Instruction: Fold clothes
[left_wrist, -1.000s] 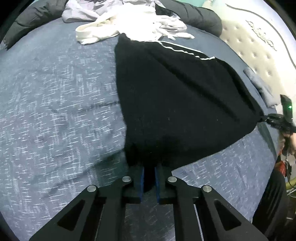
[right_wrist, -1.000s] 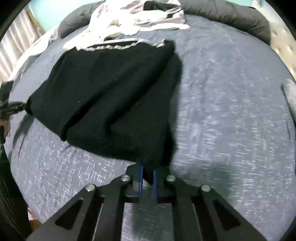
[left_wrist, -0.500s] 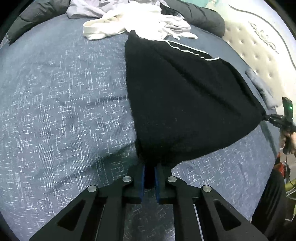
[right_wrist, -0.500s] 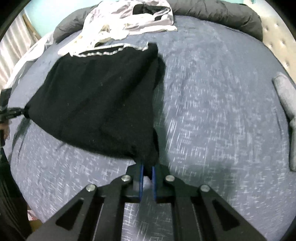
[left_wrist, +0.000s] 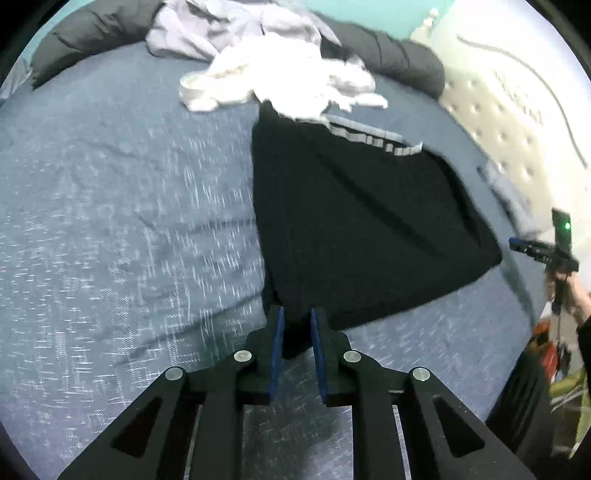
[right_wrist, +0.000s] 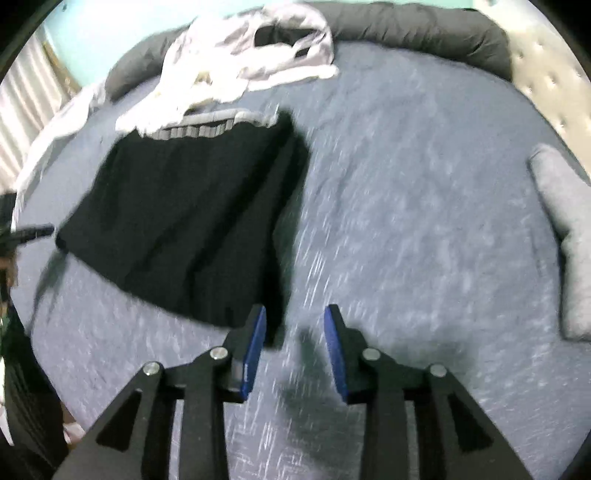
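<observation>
1. Surface: a bed with a blue-grey flecked cover (left_wrist: 110, 229) fills both views; both pictures are motion-blurred.
2. Left gripper (left_wrist: 296, 317), nearest in the left wrist view: its blue-padded jaws stand slightly apart with a corner of the black garment (left_wrist: 362, 229) lying between them. Whether the pads press on the cloth cannot be told.
3. Right gripper (right_wrist: 295, 317), nearest in the right wrist view: released, its jaws wide apart with only bed cover between them. The near corner of the black garment lies just beside its left finger (right_wrist: 255, 347), outside the gap.
4. The black garment is spread flat on the bed cover, roughly trapezoid, its pale ribbed band (right_wrist: 210, 123) at the far edge.
5. In the left wrist view the right gripper appears at the right edge, held in a hand (left_wrist: 570, 291), clear of the garment's right corner.
6. A folded grey item (right_wrist: 565, 236) lies on the cover well apart from the garment, toward the headboard side.
7. Beyond the garment, a heap of white and pale lilac clothes (left_wrist: 280, 74) overlaps its far edge.
8. Farthest: a dark grey duvet roll (right_wrist: 424, 33) along the bed's far edge, a cream tufted headboard (left_wrist: 517, 122), and a turquoise wall (left_wrist: 373, 14).
</observation>
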